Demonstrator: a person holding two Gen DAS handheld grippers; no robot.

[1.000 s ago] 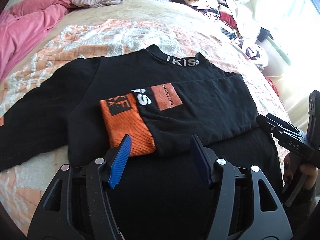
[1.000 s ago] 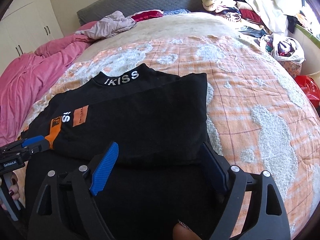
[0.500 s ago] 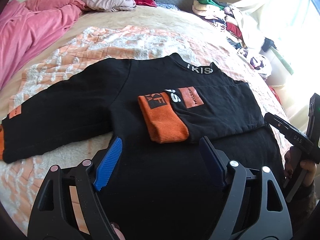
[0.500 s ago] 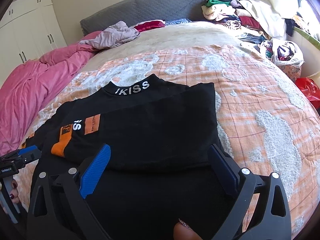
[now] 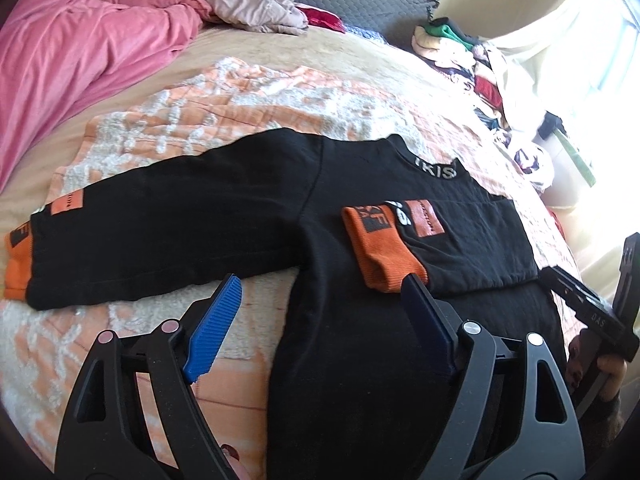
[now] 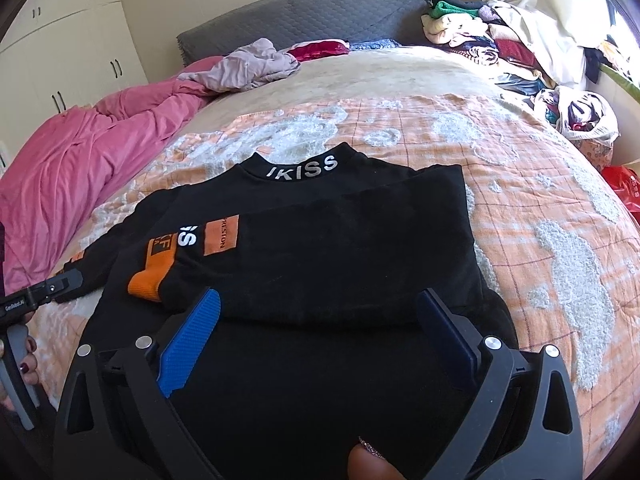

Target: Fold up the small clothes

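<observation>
A small black long-sleeved top (image 5: 360,344) with an "IKISS" collar (image 6: 306,168) lies flat on the bed. Its right sleeve is folded across the chest, orange cuff (image 5: 382,252) on the body; it also shows in the right wrist view (image 6: 150,280). The left sleeve (image 5: 160,228) lies stretched out to the left, ending in an orange cuff (image 5: 18,268). My left gripper (image 5: 320,304) is open and empty over the left armpit and hem. My right gripper (image 6: 316,320) is open and empty over the lower body, just below the folded sleeve.
The top lies on an orange and white quilt (image 6: 540,200). A pink duvet (image 5: 80,48) lies at the far left, a mauve garment (image 6: 248,64) near the grey headboard (image 6: 304,16), and a heap of clothes (image 6: 500,40) at the far right.
My left gripper has swung left, bringing the outstretched left sleeve and its cuff into view. My right gripper has pulled back slightly. Both stay open.
</observation>
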